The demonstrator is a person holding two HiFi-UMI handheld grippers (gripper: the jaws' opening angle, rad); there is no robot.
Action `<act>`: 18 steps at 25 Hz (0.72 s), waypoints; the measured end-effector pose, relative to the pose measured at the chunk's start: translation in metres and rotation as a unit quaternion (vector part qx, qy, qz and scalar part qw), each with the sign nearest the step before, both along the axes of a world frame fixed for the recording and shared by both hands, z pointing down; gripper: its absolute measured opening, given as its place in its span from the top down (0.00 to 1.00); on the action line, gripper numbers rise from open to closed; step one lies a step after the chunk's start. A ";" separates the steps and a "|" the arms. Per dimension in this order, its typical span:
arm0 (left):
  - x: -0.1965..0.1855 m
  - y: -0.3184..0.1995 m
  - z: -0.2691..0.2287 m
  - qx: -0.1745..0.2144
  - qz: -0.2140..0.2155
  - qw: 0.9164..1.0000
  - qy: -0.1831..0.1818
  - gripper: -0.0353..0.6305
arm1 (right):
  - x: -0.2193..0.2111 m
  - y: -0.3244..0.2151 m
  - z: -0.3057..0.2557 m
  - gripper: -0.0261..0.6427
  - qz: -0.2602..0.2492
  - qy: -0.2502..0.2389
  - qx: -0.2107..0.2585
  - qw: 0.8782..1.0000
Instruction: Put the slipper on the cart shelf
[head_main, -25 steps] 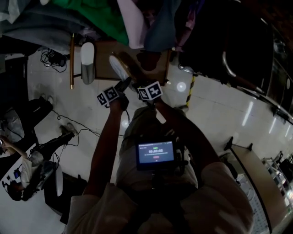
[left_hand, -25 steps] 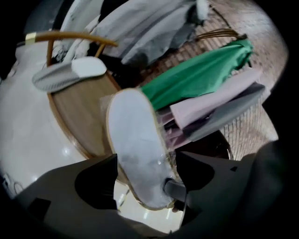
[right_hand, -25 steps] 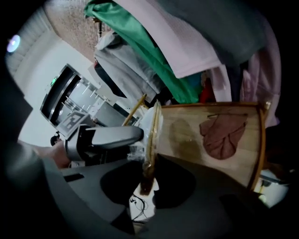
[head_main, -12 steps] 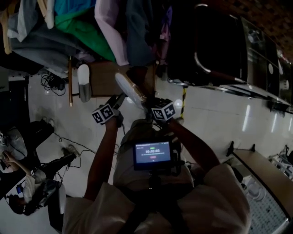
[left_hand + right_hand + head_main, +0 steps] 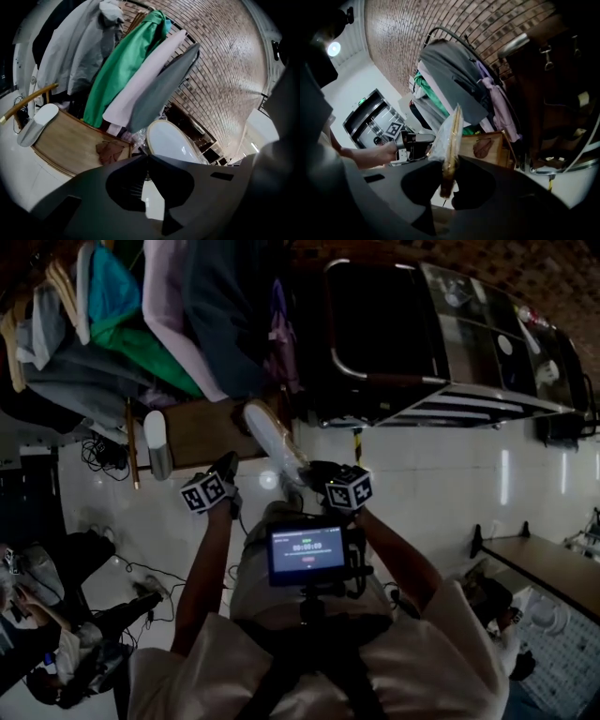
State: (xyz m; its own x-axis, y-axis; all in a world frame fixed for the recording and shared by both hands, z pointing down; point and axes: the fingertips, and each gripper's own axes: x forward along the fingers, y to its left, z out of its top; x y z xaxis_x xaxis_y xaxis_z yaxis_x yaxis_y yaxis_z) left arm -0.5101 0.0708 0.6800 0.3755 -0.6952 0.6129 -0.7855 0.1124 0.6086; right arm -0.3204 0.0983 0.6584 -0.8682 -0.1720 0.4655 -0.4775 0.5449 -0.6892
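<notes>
Since 1 s ago: slipper (image 5: pixel 272 439) has come up from low at the wooden shelf (image 5: pixel 202 427). It now rides higher in the right gripper (image 5: pixel 309 472), and in the head view it crosses the shelf's right front corner. Left gripper (image 5: pixel 227 465) has drawn off it toward the shelf's front edge; its jaws have just been closing, w/ nothing between them.

Nearest, on the person's side of the shelf: a small lit screen (image 5: pixel 304 554) at the chest, both forearms reaching fwd past it. Left jaws are pressed together and empty; the left gripper view shows their tips meeting, w/ the slipper's white sole beyond them. Right jaws are pinching the slipper by one end. In the right gripper view it stands edge-on between them, tan rim up, clear wrap round it.

Pale tiled floor (image 5: pixel 441 474) lies in front of the shelf and to its right. On the shelf's left end lies a second slipper (image 5: pixel 156 442), grey and white, well apart from the held one. Mid-shelf there's a brown crumpled patch (image 5: pixel 111 151); can't tell what it is.

Above the shelf hang clothes (image 5: pixel 169 324): grey, green, pale pink, dark. Right of the shelf stands a big dark unit (image 5: pixel 375 334) w/ a curved metal rail. Behind the shelf and clothes, a brick wall (image 5: pixel 225 70).
</notes>
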 end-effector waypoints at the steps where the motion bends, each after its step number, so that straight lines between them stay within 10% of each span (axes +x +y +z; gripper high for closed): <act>1: 0.012 0.002 -0.002 -0.002 0.006 1.000 -0.004 0.95 | 0.011 0.002 -0.007 0.84 0.008 -0.005 0.002 1.000; 18: 0.243 0.026 -0.058 0.025 0.162 0.986 -0.036 0.95 | 0.209 0.036 -0.083 0.84 0.145 -0.062 0.070 0.985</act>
State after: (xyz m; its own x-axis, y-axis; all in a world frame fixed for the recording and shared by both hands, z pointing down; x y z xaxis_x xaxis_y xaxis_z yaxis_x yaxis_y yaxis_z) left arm -0.2672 0.0964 0.6217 0.5386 -0.5763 0.6146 -0.8171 -0.1792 0.5480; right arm -0.1115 0.1339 0.5754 -0.8213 -0.4767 0.3132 -0.5446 0.4922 -0.6791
